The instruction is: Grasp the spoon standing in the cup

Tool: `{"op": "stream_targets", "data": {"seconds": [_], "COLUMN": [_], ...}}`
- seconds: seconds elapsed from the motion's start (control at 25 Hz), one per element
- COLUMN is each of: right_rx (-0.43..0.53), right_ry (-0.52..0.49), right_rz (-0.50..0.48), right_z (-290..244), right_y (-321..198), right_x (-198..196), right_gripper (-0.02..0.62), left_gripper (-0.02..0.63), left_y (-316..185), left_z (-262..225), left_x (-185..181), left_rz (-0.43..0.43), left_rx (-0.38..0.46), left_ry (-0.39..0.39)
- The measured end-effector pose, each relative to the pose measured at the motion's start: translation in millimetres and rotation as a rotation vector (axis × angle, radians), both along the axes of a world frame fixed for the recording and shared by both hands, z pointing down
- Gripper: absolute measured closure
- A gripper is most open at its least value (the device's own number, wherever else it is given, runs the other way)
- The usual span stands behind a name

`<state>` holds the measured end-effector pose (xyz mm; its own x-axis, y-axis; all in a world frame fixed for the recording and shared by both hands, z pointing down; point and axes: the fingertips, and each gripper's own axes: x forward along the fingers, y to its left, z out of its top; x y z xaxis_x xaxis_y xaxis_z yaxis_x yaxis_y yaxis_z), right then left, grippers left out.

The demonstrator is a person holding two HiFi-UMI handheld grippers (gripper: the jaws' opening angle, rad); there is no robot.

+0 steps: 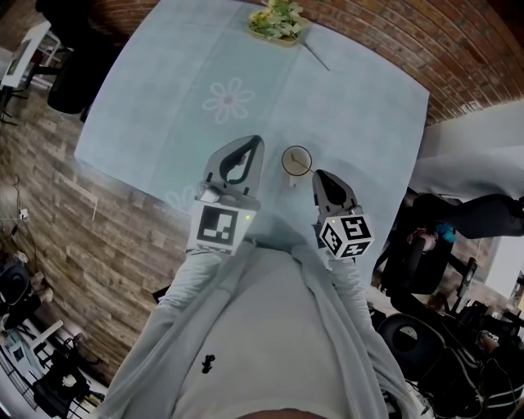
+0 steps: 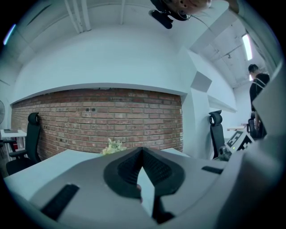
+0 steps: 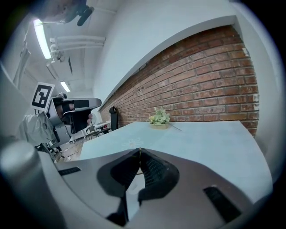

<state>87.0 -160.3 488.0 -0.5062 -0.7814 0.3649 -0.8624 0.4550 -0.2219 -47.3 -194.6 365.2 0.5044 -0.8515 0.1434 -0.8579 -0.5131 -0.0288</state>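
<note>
A white cup (image 1: 296,160) stands on the light blue tablecloth (image 1: 352,114), close to the table's near edge. A thin spoon (image 1: 305,168) leans out of it toward my right gripper (image 1: 317,175). That gripper's tip sits just right of the cup's rim. In the right gripper view its jaws (image 3: 140,152) meet at the tips, with a thin golden sliver of the spoon handle pinched there. The cup itself is mostly hidden under them. My left gripper (image 1: 255,140) hovers left of the cup, apart from it. Its jaws (image 2: 143,149) are shut on nothing.
A small pot of pale flowers (image 1: 277,20) stands at the table's far edge, with a thin stem (image 1: 316,56) lying beside it. A brick wall (image 2: 98,116) runs behind the table. Office chairs (image 1: 70,82) and floor clutter surround it.
</note>
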Motion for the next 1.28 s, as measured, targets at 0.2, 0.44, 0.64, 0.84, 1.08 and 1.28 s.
{"op": "stream_targets", "data": {"seconds": [0.2,0.44,0.64,0.84,1.08,1.28], "right_rx": [0.042,0.116,0.193,0.272,0.35,0.379], "right_ry": [0.005,-0.002,0.012,0.036,0.054,0.069], "right_rz": [0.011,0.036,0.059,0.098,0.157,0.177], "right_z": [-21,-50,-79,-107,-137,-146], "right_y": [2,1,-4,-8,-6,-1], "right_x": [6,14,25,43,63,69], "right_gripper": [0.575,0.577,0.576,0.576,0.577,0.577], "left_gripper": [0.589,0.589,0.589,0.589,0.589,0.589], "left_y": [1,0,3,4,7,9], "left_z": [-6,-10,-16,-20,-22,-20], "left_x": [2,5,7,8,7,4], "left_rz": [0.001,0.038,0.028,0.036,0.045,0.035], "left_rx": [0.016,0.066,0.049,0.071,0.088,0.072], "left_ry": [0.01,-0.024,0.004,-0.009,-0.021,-0.016]}}
